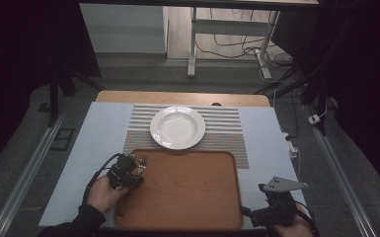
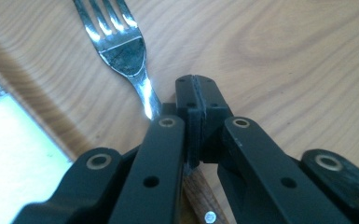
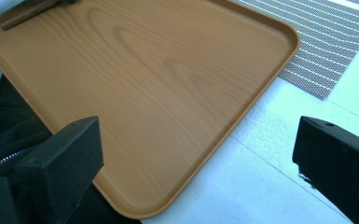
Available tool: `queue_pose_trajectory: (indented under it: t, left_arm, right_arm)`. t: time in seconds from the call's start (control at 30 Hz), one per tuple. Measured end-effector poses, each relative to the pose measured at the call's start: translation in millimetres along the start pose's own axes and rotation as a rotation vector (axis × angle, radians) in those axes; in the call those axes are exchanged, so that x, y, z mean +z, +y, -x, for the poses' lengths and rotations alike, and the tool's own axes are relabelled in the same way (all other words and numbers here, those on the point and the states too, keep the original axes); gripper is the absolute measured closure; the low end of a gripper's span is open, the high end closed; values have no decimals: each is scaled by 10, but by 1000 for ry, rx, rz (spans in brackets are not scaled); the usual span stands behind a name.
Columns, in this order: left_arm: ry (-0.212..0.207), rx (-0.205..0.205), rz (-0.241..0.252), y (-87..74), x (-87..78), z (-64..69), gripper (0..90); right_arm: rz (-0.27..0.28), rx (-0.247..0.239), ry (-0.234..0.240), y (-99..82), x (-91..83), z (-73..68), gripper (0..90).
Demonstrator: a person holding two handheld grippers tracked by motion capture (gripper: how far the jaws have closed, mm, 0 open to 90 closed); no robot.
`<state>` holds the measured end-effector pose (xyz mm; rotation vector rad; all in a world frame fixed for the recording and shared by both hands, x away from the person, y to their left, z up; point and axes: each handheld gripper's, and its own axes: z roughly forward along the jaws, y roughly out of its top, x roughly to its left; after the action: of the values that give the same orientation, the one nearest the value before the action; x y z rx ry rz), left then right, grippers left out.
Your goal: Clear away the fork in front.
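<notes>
The left claw (image 2: 196,100) is shut tight on a fork (image 2: 123,49). It pinches the thin neck of the fork, just where the shiny metal meets the brown wooden handle. The fork lies on the wooden tray (image 1: 187,192), at the tray's left side. Its prongs point straight ahead of the left claw and a bit to the claw's left. Its handle runs back under the claw, toward the person's hand (image 1: 103,193). So the fork's long line goes the same way the claw points.

The white plate (image 1: 177,127) sits ahead of the left claw, past the far edge of the tray, on a striped mat (image 1: 227,129). The plate has nothing in it.

The right claw (image 3: 196,163) is wide open and holds nothing. It waits off the tray's right near corner, over the light blue tabletop (image 3: 270,186). The fork is far across the tray from it.

The left claw is the near one, and it already has the fork. I think the fork will be lifted next. It may go forward, toward the plate and mat. The grip is near the middle, so the fork could tip a little when it comes up.
</notes>
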<state>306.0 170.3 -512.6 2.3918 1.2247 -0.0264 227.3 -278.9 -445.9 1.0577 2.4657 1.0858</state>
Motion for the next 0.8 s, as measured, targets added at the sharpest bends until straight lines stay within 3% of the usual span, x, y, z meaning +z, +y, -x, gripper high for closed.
queue_pose_trajectory:
  t: [0.2,0.4,0.7,0.8]
  left_arm:
    - [14,-30,0,-27,-29,-73,865]
    - [1,-60,14,-50,-55,-113,818]
    - [-28,-48,123,-113,-235,-88,618]
    - [-41,-21,169,-150,-308,-78,513]
  right_arm:
    - [-1,0,0,0,1,0,17]
    - [-1,0,0,1,5,1,17]
    - [0,3,0,1,-1,0,17]
    - [-1,0,1,2,1,-2,17]
